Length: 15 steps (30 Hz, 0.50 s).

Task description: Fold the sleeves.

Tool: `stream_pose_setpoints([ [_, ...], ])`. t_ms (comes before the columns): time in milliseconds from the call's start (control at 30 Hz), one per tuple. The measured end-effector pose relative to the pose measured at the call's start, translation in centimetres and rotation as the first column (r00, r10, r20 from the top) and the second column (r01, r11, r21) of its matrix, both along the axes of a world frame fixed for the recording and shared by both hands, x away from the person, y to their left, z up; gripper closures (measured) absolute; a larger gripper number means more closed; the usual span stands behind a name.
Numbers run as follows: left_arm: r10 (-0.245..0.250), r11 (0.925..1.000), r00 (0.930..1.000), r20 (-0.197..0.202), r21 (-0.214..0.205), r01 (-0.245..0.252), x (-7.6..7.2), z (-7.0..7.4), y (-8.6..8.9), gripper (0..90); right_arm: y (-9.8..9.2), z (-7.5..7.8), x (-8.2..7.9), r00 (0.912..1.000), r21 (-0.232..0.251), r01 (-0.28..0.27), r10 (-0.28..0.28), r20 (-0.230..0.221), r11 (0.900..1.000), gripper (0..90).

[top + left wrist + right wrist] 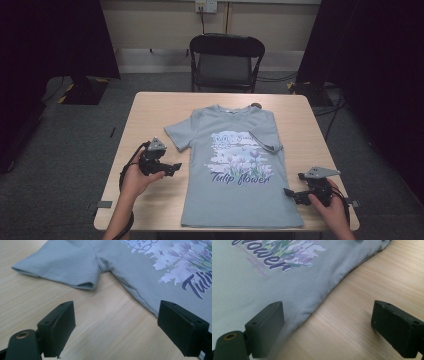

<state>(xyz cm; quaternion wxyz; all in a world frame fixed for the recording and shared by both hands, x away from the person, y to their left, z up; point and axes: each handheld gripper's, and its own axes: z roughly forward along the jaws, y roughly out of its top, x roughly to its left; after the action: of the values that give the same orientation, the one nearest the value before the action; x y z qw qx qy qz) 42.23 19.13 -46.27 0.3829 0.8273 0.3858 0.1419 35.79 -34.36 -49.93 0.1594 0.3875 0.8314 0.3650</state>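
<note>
Both sets of jaws are standing wide, gripping nothing. The left gripper (pixel 172 167) is hovering beside the spread sleeve (pixel 62 270); the right gripper (pixel 290 192) is sitting at the lower side edge of the grey T-shirt (pixel 235 170), which is lying flat mid-table (pixel 150 107).

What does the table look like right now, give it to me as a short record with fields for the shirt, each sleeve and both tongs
shirt: grey T-shirt, flat on the wooden table, print up, collar at the far side
left sleeve: spread out flat
right sleeve: folded in over the print
left tongs: open, off the shirt's left edge
right tongs: open, at the shirt's lower right edge
</note>
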Motion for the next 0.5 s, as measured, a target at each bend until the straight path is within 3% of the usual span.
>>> stream_pose_setpoints([
  [200,0.036,0.9994,0.9994,0.004,0.001,-0.036,1.8,-0.2,0.1,14.6,0.0,0.0,0.0,1.0,0.0,0.0,0.0,0.0,1.0,10.7],
  [267,0.048,0.9986,0.9988,0.006,0.024,-0.048,2.4,-0.3,0.2,14.6,0.0,0.0,0.0,1.0,0.0,0.001,-0.001,-0.001,1.0,10.7],
  [500,0.098,0.9952,0.9951,-0.011,0.001,-0.098,5.0,-1.1,0.3,14.8,0.0,0.0,0.0,1.0,0.001,0.001,-0.001,-0.002,1.0,10.7],
])
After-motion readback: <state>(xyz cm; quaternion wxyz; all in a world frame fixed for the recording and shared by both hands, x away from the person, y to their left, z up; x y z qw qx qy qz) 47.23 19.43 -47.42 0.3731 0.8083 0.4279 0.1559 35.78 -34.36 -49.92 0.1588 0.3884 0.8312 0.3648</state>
